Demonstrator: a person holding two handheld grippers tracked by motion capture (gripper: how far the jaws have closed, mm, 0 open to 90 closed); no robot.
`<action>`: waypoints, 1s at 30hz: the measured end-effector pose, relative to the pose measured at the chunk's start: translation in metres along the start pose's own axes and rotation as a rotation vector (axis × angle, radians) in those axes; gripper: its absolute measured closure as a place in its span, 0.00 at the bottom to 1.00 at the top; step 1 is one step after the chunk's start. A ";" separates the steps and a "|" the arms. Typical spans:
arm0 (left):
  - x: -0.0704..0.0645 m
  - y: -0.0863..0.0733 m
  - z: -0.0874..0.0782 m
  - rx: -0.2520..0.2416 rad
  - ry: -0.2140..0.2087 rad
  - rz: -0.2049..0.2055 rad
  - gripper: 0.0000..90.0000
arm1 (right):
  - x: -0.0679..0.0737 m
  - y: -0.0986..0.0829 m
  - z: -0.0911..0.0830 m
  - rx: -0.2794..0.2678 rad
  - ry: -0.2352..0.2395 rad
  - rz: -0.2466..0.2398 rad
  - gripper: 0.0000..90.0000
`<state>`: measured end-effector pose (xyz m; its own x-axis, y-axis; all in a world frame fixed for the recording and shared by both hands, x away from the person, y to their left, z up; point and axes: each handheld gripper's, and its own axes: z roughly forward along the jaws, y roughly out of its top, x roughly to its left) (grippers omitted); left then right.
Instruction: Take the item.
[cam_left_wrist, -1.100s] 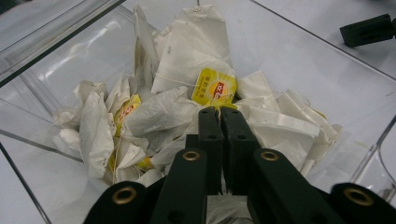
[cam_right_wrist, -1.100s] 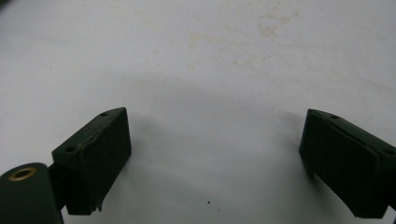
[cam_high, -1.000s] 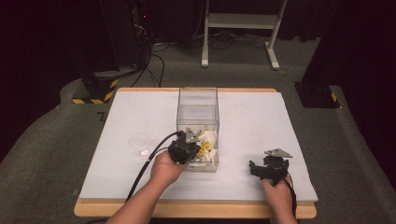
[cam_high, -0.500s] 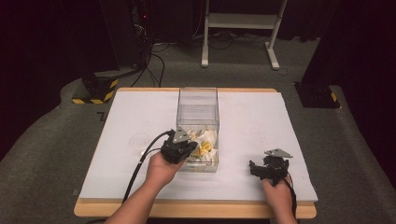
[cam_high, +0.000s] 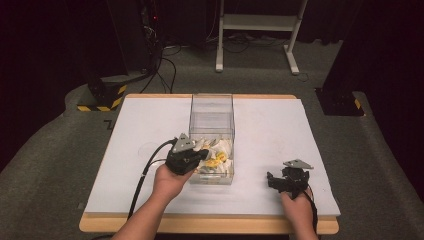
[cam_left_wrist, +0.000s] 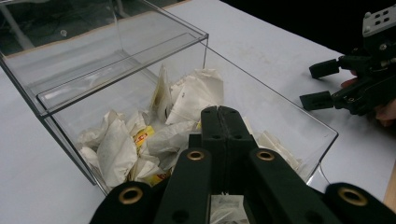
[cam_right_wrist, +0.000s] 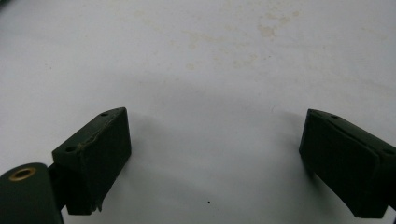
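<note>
A white table (cam_high: 140, 130) carries a clear box (cam_high: 212, 107).

The left gripper (cam_left_wrist: 219, 116) covered part of the tea bags (cam_left_wrist: 121, 144) in the clear box (cam_left_wrist: 107, 79), so whether its pressed-together jaws pinched anything could not be told. The bags' label print was too small to read. The right gripper (cam_right_wrist: 215, 154) had both jaws cut off by the picture's bottom edge.

Left gripper (cam_left_wrist: 220, 122) jaws pressed together; right gripper (cam_right_wrist: 212, 163) jaws spread wide.
</note>
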<state>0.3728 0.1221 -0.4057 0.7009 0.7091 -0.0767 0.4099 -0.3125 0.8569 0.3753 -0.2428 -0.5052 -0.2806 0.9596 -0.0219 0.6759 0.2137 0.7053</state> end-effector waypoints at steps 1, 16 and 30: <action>0.000 0.000 0.000 0.000 0.000 0.000 1.00 | 0.000 0.000 0.000 0.000 0.000 0.000 0.10; 0.005 -0.003 -0.008 -0.063 -0.029 -0.033 1.00 | 0.000 0.000 0.000 0.000 0.000 0.000 0.10; 0.008 -0.001 -0.016 -0.121 -0.048 -0.058 1.00 | 0.000 0.000 0.000 0.000 0.000 -0.002 0.10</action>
<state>0.3686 0.1380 -0.3989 0.7069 0.6913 -0.1495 0.3789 -0.1916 0.9054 0.3752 -0.2429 -0.5052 -0.2819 0.9591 -0.0237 0.6754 0.2160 0.7051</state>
